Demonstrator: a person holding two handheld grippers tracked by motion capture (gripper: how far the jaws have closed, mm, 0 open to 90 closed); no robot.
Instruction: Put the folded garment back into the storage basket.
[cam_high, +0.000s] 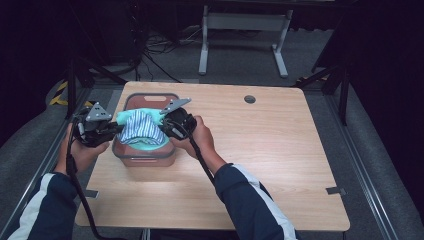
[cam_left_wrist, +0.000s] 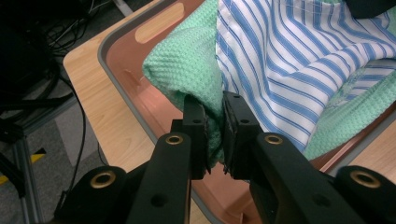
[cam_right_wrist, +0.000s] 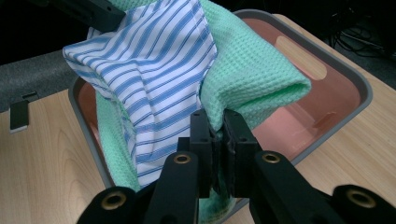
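Seen from above, a person is lowering a green cloth (cam_high: 145, 142) bundled with a striped shirt (cam_high: 140, 126) into a pink bin (cam_high: 150, 100) at the tabletop's (cam_high: 270, 150) nine o'clock. The left claw (cam_left_wrist: 215, 133) is clenching the cloth's edge; the right claw (cam_right_wrist: 218, 140) is pinching its fold. Risk: the loose shirt, ungripped, could be sliding out over the rim.

Green cloth (cam_left_wrist: 187, 70): waffle-weave textile, matt, coarse texture. Striped cloth (cam_left_wrist: 289, 60): smooth woven fabric, blue on white, matt. Bin (cam_right_wrist: 327, 107): reddish-brown plastic with a grey rim, slight sheen, smooth walls. Tabletop (cam_high: 280, 150): light wood-grain laminate, smooth, low gloss. Left gripper (cam_left_wrist: 215, 135): black matt plastic with brass-coloured inserts.
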